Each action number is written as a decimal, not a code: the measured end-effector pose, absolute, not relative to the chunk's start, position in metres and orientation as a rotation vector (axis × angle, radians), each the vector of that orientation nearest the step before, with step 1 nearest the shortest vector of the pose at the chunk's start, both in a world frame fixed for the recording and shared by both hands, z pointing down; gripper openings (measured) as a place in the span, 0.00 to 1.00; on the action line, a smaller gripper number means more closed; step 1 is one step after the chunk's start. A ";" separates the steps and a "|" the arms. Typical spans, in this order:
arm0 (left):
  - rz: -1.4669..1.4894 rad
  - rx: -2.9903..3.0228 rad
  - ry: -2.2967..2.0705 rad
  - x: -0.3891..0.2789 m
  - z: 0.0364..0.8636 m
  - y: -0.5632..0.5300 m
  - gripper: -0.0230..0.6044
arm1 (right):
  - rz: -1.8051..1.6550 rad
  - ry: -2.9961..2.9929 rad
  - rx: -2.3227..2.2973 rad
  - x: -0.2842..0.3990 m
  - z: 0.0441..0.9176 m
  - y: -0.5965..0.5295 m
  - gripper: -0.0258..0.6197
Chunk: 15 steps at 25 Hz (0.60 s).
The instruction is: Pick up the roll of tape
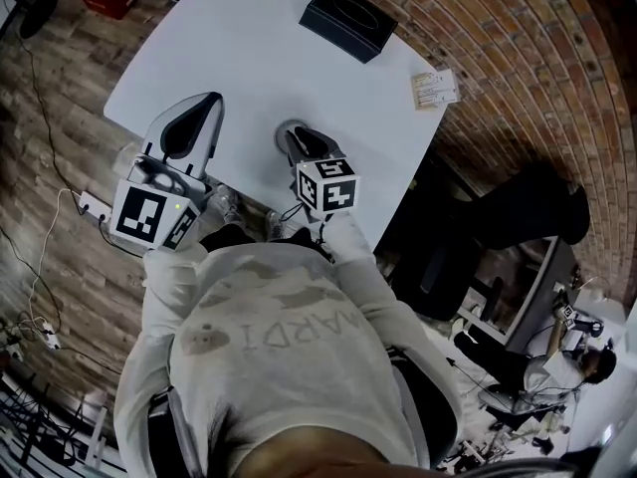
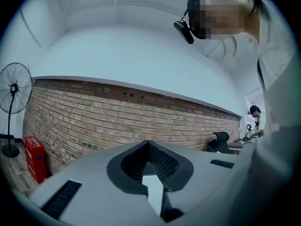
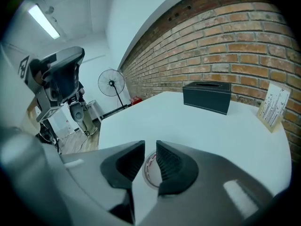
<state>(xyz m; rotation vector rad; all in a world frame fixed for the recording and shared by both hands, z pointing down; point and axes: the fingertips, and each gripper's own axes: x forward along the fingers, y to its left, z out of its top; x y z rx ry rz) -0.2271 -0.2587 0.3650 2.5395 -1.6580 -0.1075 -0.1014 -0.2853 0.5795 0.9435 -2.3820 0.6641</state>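
Observation:
The roll of tape (image 1: 283,133) lies flat on the white table (image 1: 249,58), near its front edge. My right gripper (image 1: 302,143) hovers just over it, pointing down at a slant. In the right gripper view its jaws (image 3: 150,147) stand a little apart, and the tape's pale ring with red print (image 3: 150,171) shows through the gap, beyond the pads; nothing is gripped. My left gripper (image 1: 211,100) hangs to the left over the table's edge, pointing level. In the left gripper view its tips (image 2: 148,144) meet, with nothing between them.
A black tissue box (image 1: 348,20) sits at the table's far side, with a small printed card (image 1: 436,88) near the right corner. Behind stand a brick wall (image 3: 225,46) and a floor fan (image 3: 111,84). Cables and a power strip (image 1: 92,205) lie on the floor at left.

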 end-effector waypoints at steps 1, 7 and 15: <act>-0.105 2.545 -1.646 -0.229 0.366 -0.263 0.04 | 0.665 -2.366 0.937 -0.104 0.585 -0.285 0.18; -0.104 2.568 -1.596 -0.240 0.370 -0.281 0.04 | 0.666 -2.280 0.896 -0.118 0.614 -0.278 0.23; -0.095 2.593 -1.532 -0.254 0.375 -0.304 0.04 | 0.670 -2.166 0.911 -0.127 0.641 -0.281 0.26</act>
